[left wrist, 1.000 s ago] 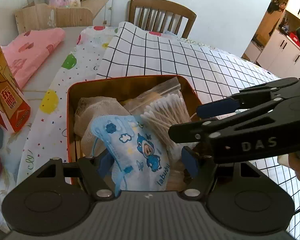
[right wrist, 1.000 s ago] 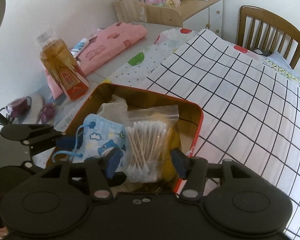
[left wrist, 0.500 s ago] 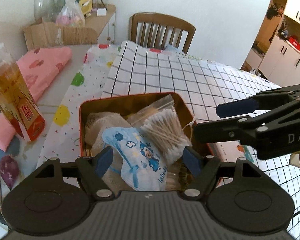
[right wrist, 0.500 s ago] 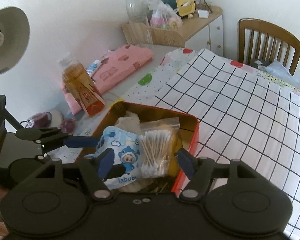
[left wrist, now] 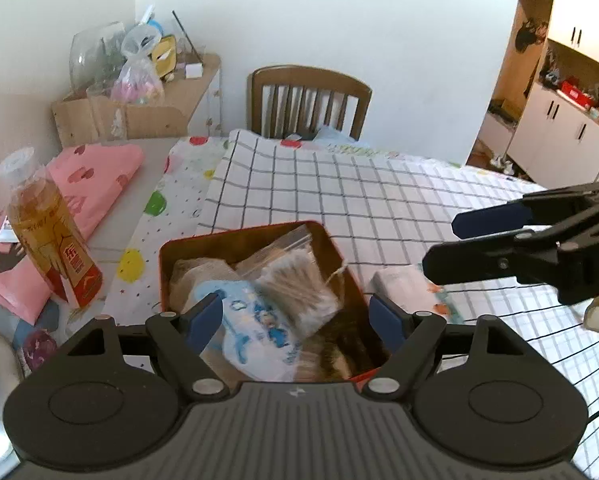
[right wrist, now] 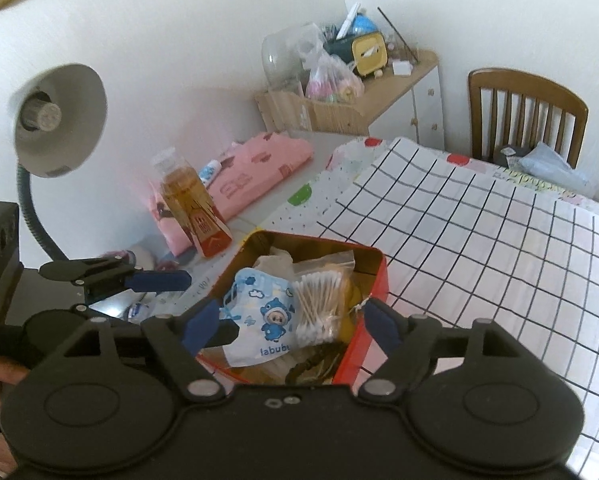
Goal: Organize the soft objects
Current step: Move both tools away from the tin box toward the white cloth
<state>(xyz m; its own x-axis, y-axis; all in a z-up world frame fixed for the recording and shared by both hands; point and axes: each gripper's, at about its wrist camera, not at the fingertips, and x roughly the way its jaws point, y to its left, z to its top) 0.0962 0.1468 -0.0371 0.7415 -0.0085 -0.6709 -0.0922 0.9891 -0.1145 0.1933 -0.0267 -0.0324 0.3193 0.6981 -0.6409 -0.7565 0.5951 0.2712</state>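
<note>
A red tin box (left wrist: 251,236) (right wrist: 373,280) stands on the table. It holds a blue cartoon face mask (left wrist: 255,328) (right wrist: 259,312), a bag of cotton swabs (left wrist: 295,292) (right wrist: 319,308) and beige gauze (left wrist: 195,280). My left gripper (left wrist: 297,320) is open and empty, raised above the box's near side. My right gripper (right wrist: 289,320) is open and empty above the box; it also shows at the right of the left wrist view (left wrist: 499,236). A white tissue pack (left wrist: 407,288) lies right of the box.
A tea bottle (left wrist: 47,232) (right wrist: 191,204) stands left of the box beside folded pink cloth (left wrist: 91,184) (right wrist: 259,168). A checked cloth (left wrist: 359,196) covers the table. A wooden chair (left wrist: 307,100) and a cluttered cabinet (right wrist: 359,92) stand behind. A desk lamp (right wrist: 55,120) rises at the left.
Both grippers have lifted up and back from the box, so it looks smaller. The mask lies loose in the box. The right gripper has moved off to the right.
</note>
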